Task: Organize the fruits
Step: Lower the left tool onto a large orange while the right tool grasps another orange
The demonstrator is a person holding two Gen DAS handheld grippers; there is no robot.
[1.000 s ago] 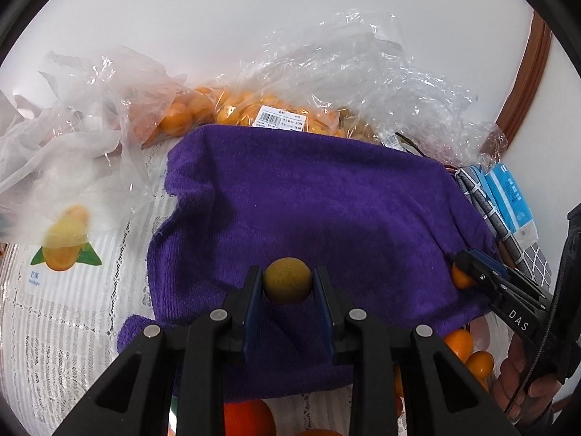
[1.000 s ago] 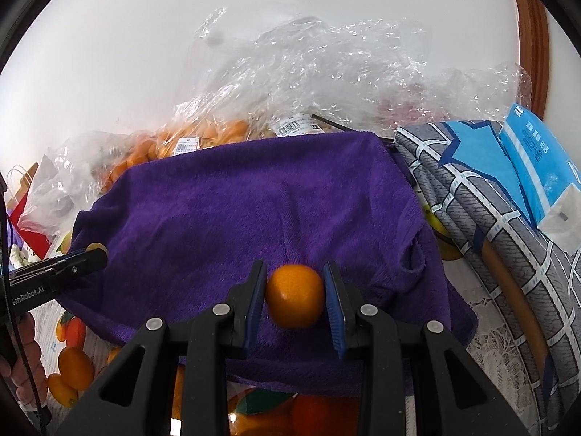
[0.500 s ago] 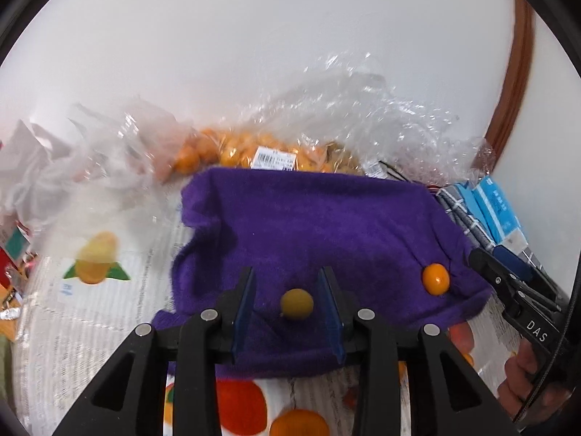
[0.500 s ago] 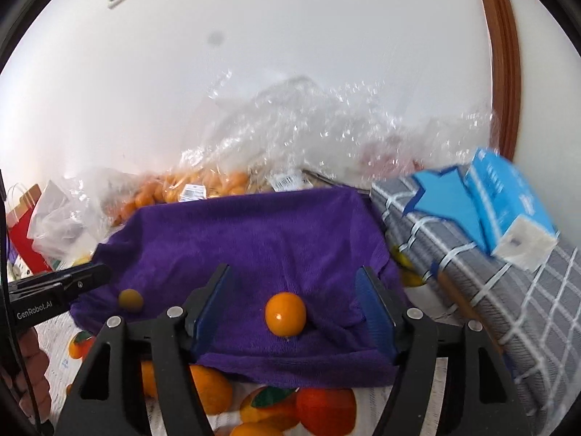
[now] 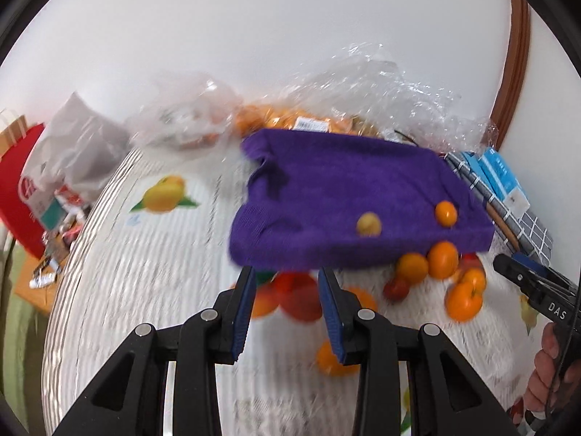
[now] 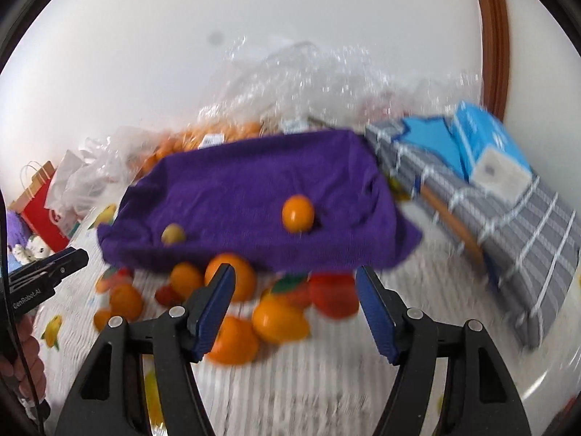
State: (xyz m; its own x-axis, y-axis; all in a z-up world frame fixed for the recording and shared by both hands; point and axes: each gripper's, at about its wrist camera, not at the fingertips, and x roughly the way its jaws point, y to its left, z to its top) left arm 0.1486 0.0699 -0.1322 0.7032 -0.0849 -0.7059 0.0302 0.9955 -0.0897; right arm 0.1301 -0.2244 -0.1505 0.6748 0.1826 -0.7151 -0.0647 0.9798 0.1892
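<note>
On the tabletop (image 5: 152, 276), a purple towel (image 5: 348, 196) is lying spread, backed by clear plastic bags (image 5: 381, 83) of fruit. Two small fruits are sitting apart on the towel near its front edge: an orange one (image 6: 297, 213) and a yellowish one (image 6: 173, 234). Larger oranges (image 6: 232, 338) and red fruit (image 6: 334, 294) are crowding just in front of the towel. The right gripper (image 6: 294, 312) is hanging spread wide, holding nothing. The left gripper (image 5: 285, 312) is standing narrowly parted, also holding nothing.
</note>
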